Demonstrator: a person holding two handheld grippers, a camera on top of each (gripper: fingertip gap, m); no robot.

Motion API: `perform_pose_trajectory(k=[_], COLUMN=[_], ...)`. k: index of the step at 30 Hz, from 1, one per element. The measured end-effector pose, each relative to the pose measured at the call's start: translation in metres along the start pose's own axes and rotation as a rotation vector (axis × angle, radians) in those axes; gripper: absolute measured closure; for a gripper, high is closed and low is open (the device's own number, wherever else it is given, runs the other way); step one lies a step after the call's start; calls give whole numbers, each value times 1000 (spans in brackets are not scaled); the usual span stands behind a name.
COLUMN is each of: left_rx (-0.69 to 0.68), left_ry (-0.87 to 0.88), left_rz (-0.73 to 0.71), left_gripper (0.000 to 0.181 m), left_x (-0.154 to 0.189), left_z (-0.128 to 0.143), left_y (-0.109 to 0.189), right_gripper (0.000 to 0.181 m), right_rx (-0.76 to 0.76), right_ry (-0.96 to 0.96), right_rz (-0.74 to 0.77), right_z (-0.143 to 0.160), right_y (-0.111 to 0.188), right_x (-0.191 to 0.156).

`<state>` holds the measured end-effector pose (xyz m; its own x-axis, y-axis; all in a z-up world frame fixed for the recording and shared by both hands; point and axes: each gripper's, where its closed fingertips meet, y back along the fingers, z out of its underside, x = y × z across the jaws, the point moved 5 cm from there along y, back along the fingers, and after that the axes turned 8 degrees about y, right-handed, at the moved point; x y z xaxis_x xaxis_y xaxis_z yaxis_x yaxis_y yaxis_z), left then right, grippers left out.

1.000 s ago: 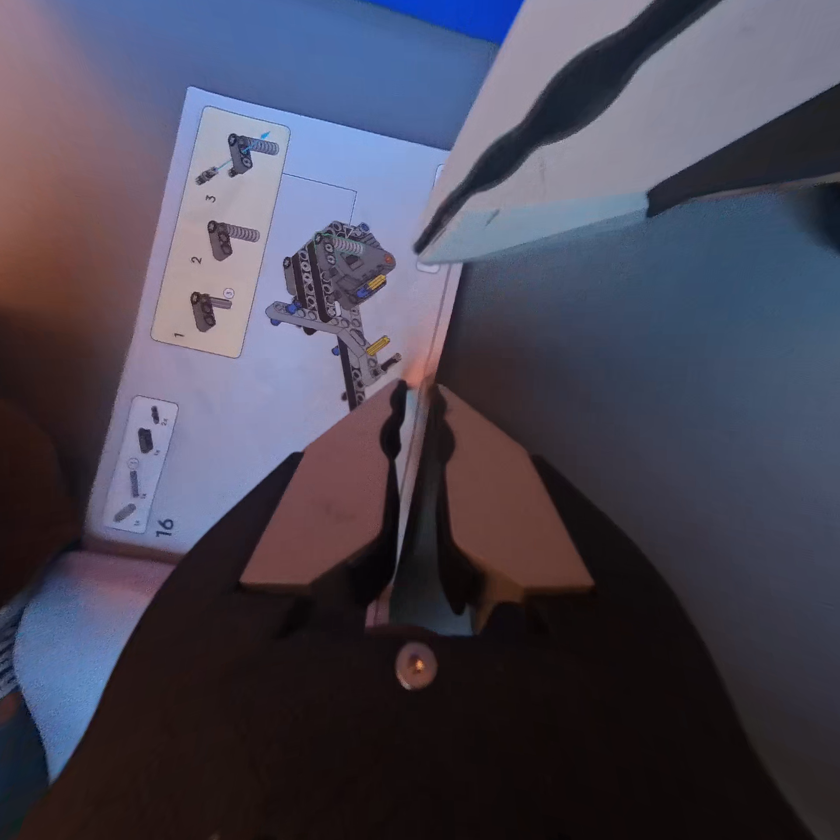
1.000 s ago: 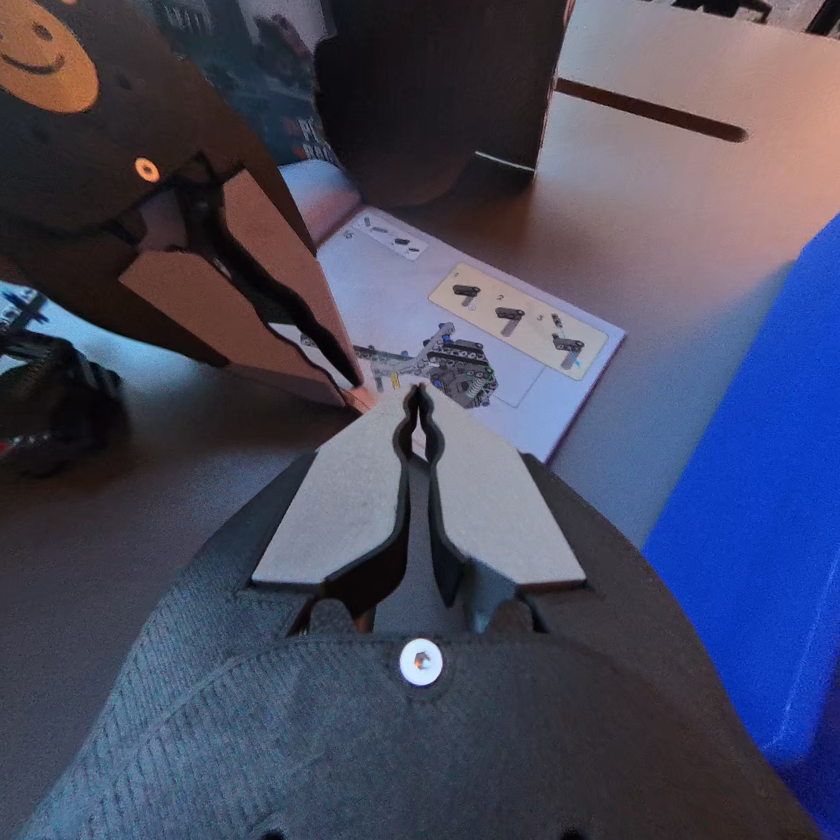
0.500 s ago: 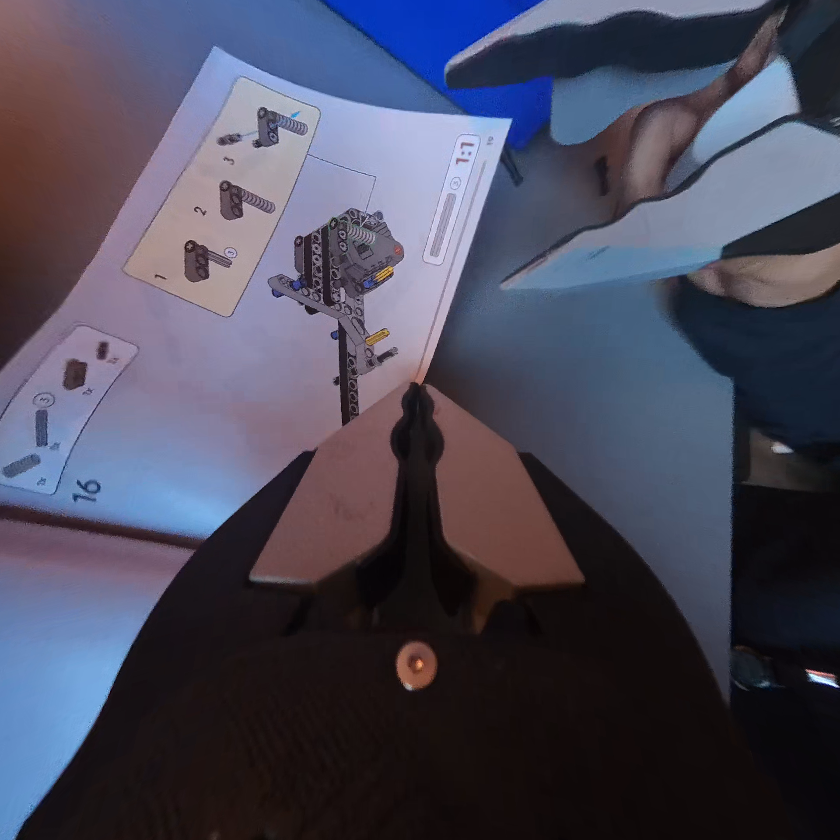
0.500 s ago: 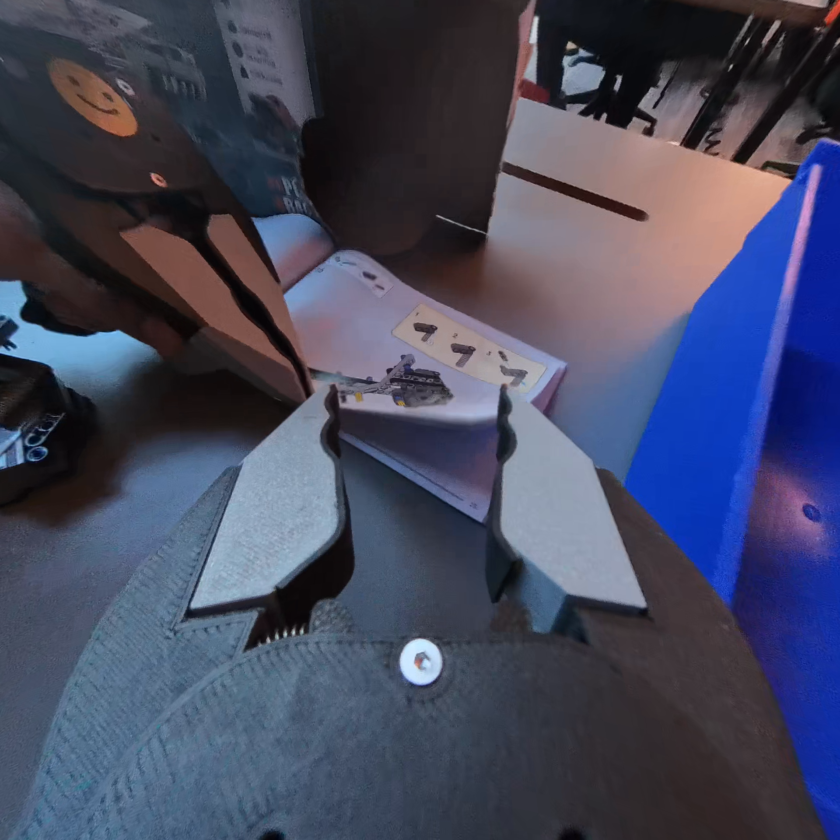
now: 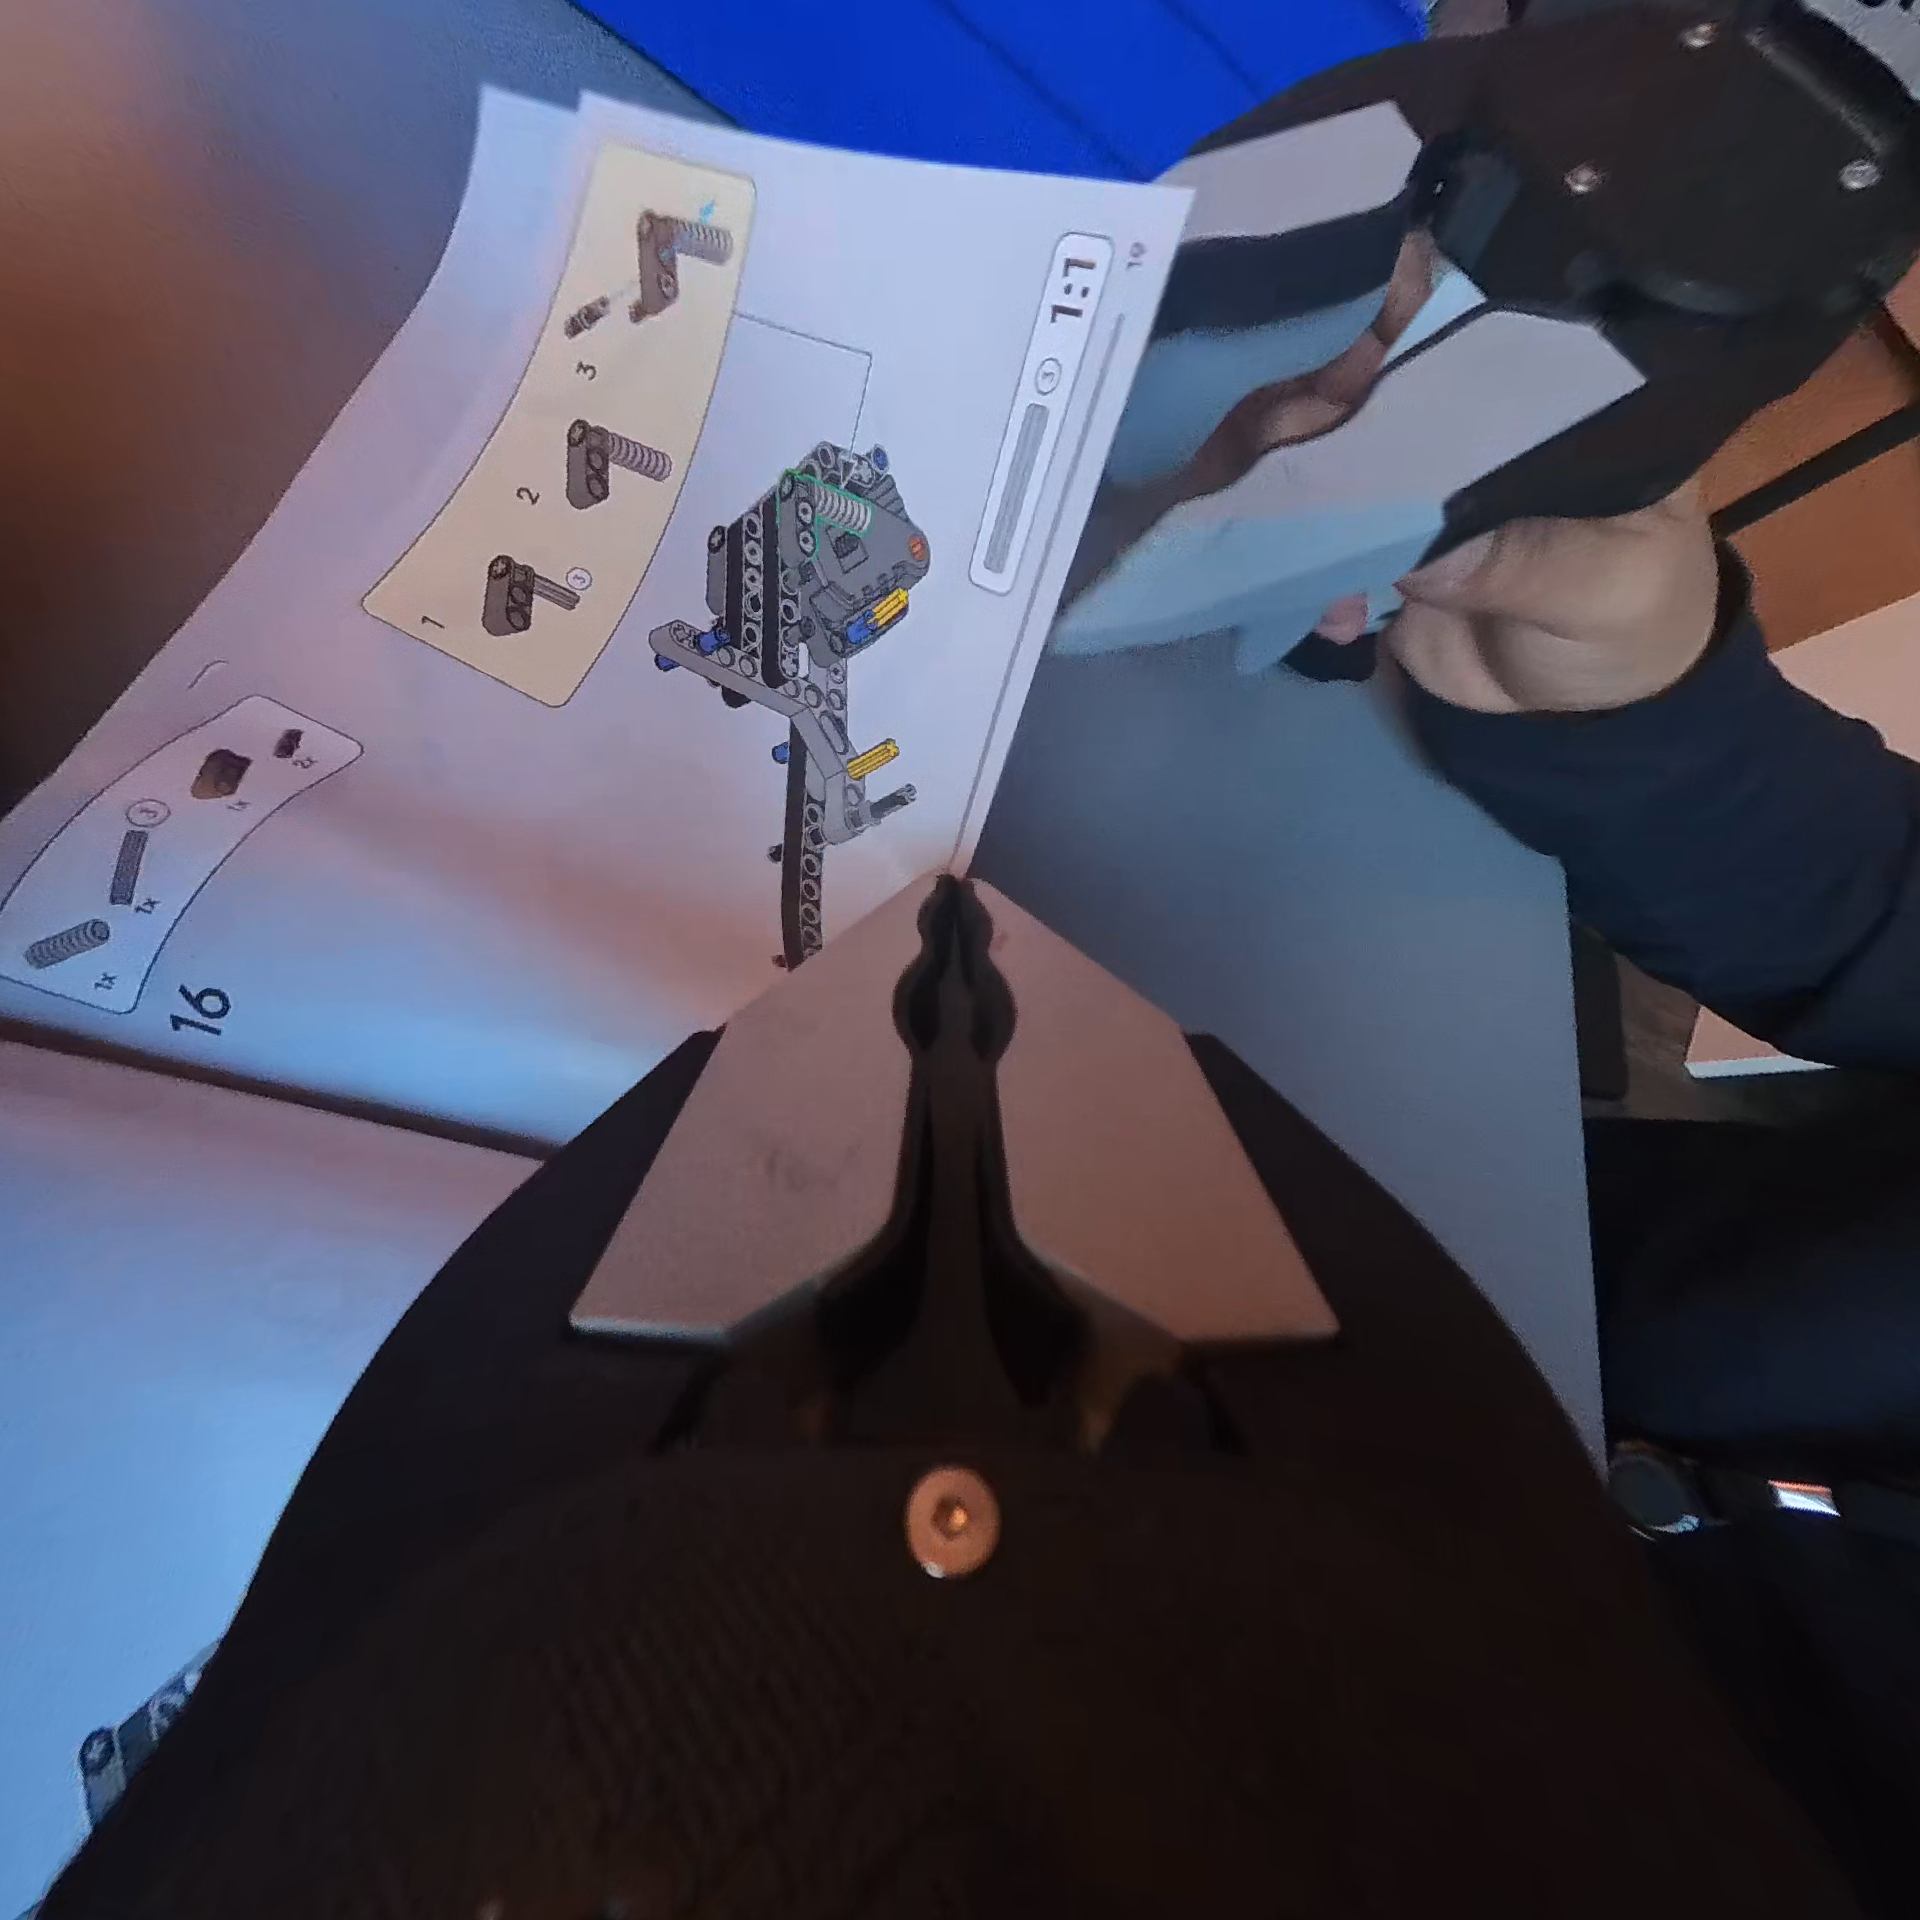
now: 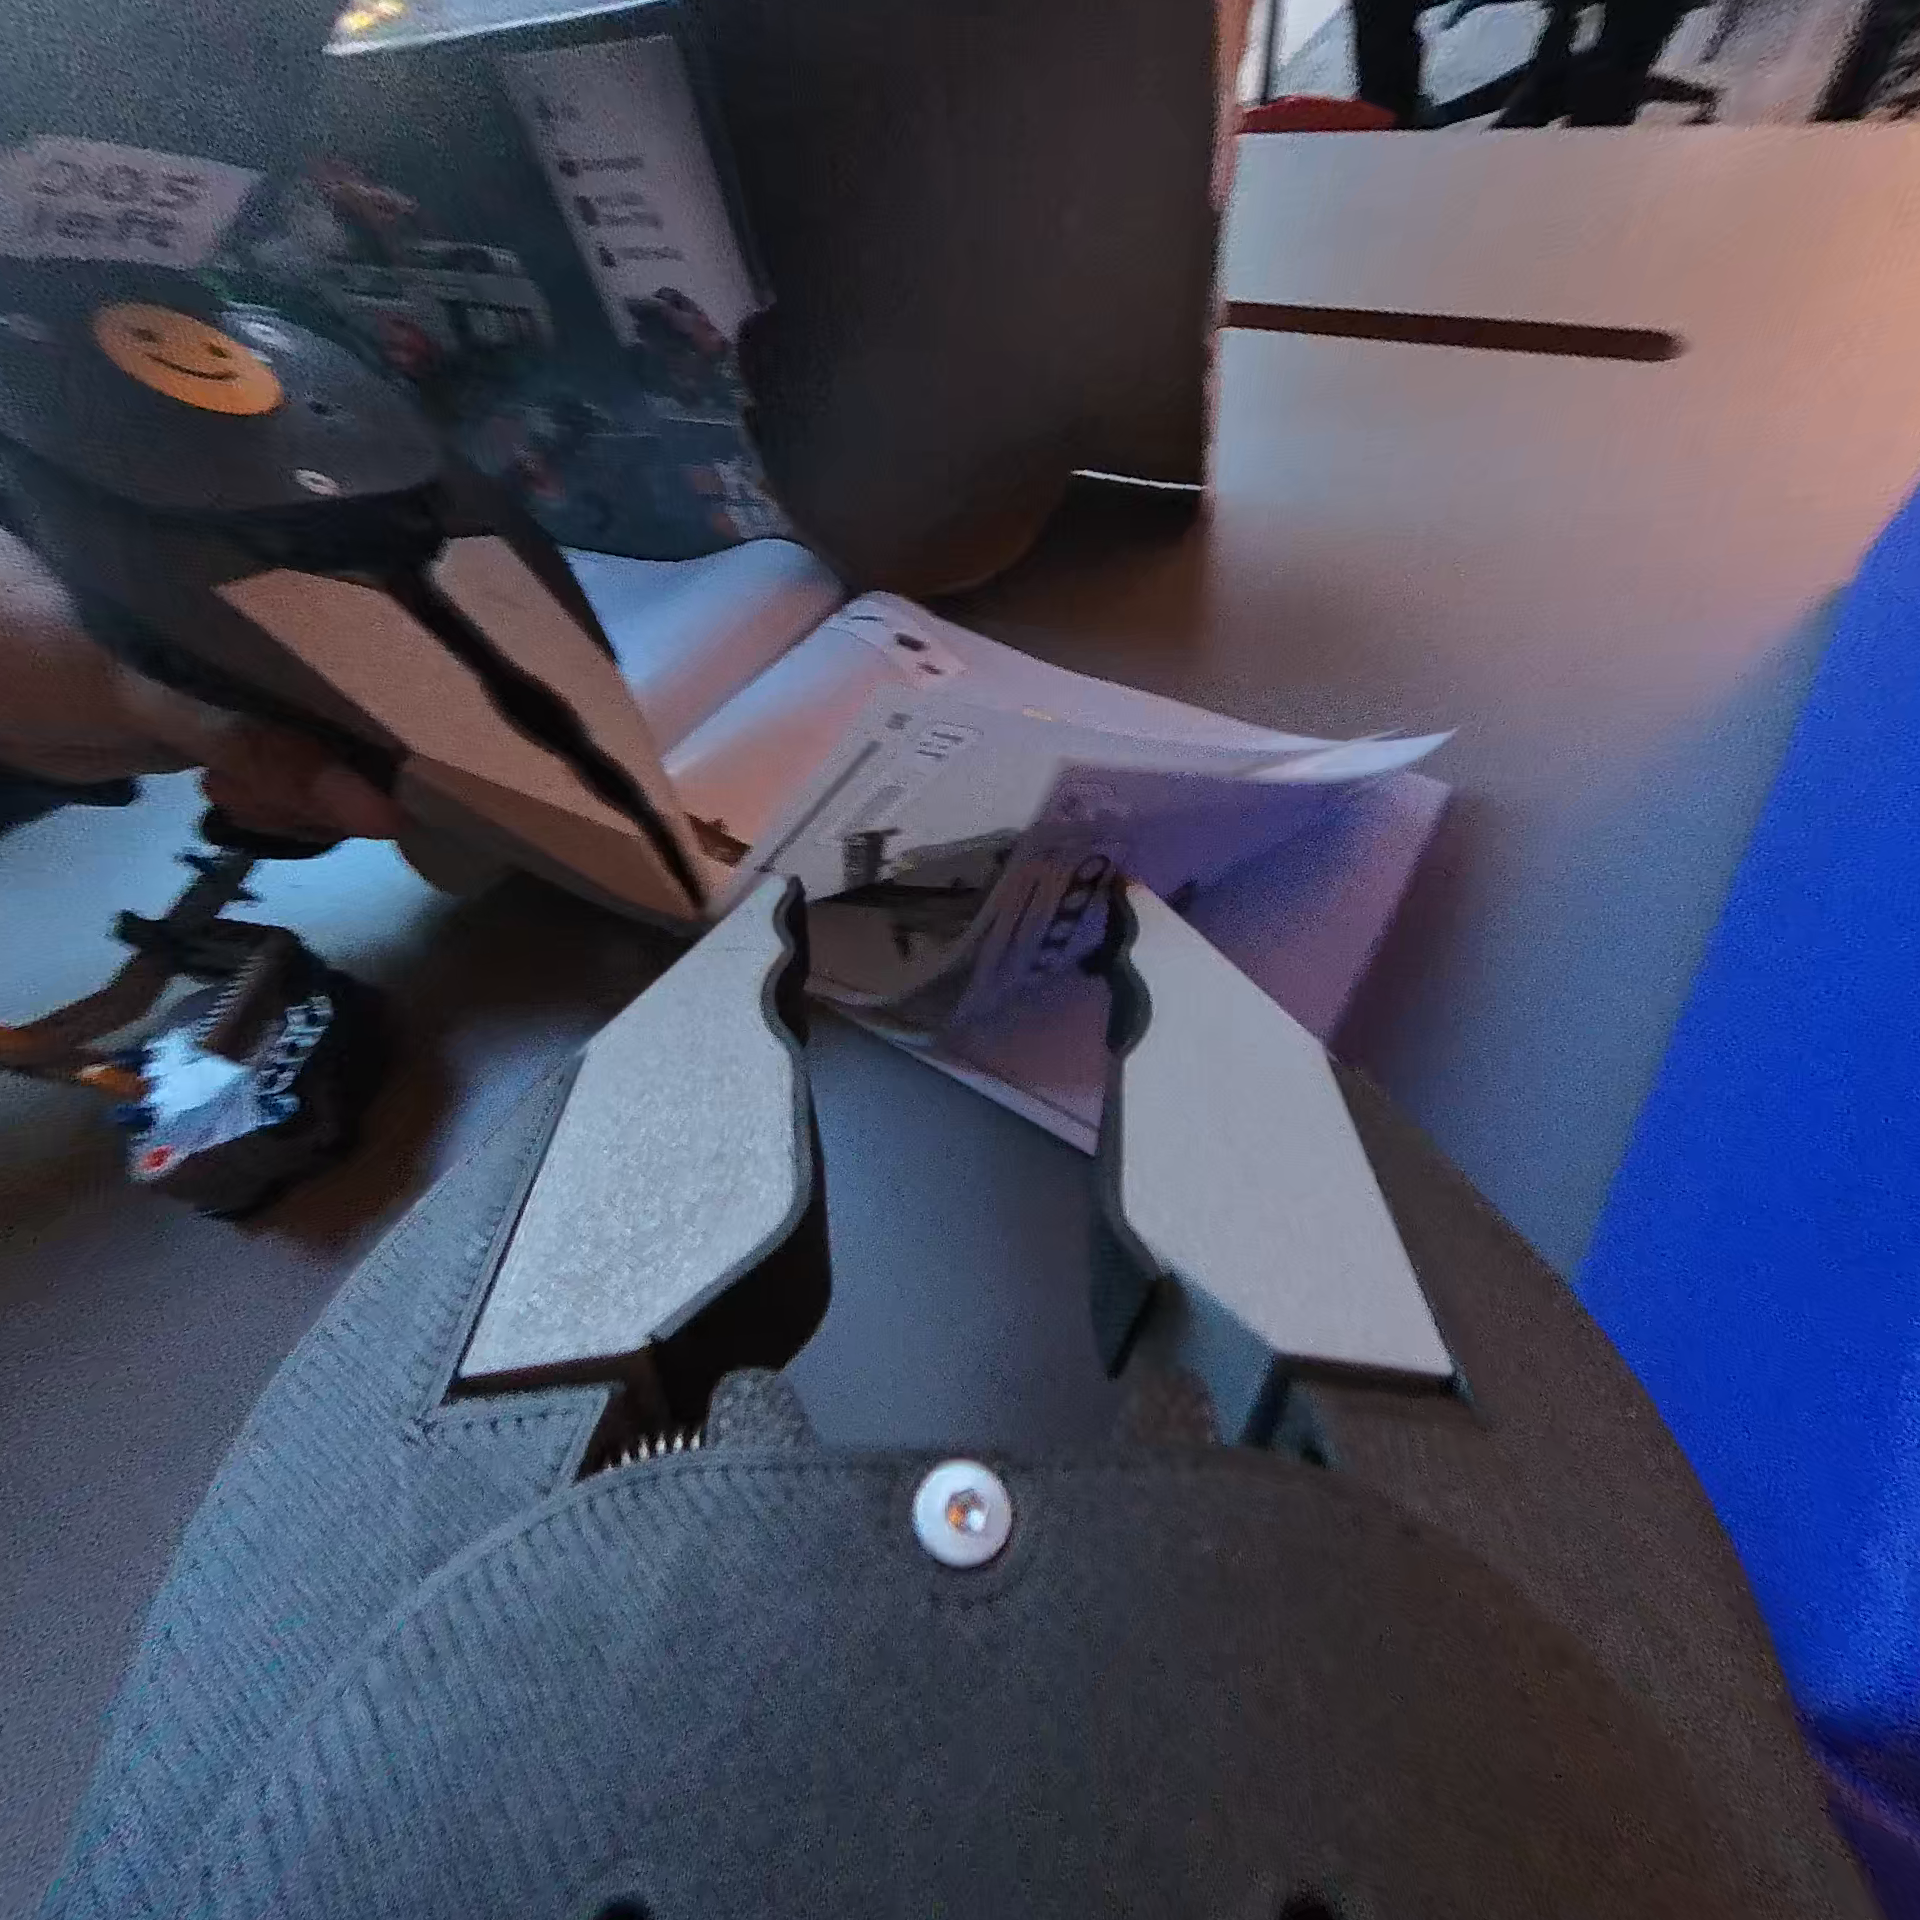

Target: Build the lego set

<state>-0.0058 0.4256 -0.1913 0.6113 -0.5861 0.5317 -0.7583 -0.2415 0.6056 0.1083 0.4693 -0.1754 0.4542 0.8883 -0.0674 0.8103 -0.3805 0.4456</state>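
Observation:
The instruction booklet (image 5: 582, 790) lies open on the grey table, showing a step page with a grey and black model drawing. My left gripper (image 5: 948, 888) is shut on the near corner of that page and holds it curled up off the booklet; it also shows in the right wrist view (image 6: 686, 873). My right gripper (image 6: 951, 914) is open and empty, just in front of the raised page (image 6: 1143, 810). It appears in the left wrist view (image 5: 1153, 447) beyond the page edge, held by a hand. A partly built black model (image 6: 229, 1081) sits at the left.
A blue bin (image 6: 1766, 1039) stands along the right side. The set's printed box (image 6: 623, 260) and a dark brown upright panel (image 6: 987, 260) stand behind the booklet. A pale desk with a dark slot (image 6: 1455, 343) lies farther back.
My right gripper has opened and drawn back from the page. My left gripper, shut on the page corner, has lifted the page higher, so it curls up.

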Motion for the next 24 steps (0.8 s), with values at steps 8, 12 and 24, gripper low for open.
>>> perform_pose_trajectory(k=[8, 12, 24], left_rx=[28, 75, 323], left_ry=[-6, 12, 63], left_rz=[-12, 5, -48], left_gripper=[181, 181, 181], left_x=[2, 5, 17], left_z=[-2, -5, 17], left_y=[12, 22, 72], right_gripper=[140, 166, 179], right_rx=[114, 60, 143], right_ry=[254, 215, 114], right_rz=[243, 31, -186], right_z=[-22, -16, -63], right_y=[24, -2, -60], right_x=[2, -20, -61])
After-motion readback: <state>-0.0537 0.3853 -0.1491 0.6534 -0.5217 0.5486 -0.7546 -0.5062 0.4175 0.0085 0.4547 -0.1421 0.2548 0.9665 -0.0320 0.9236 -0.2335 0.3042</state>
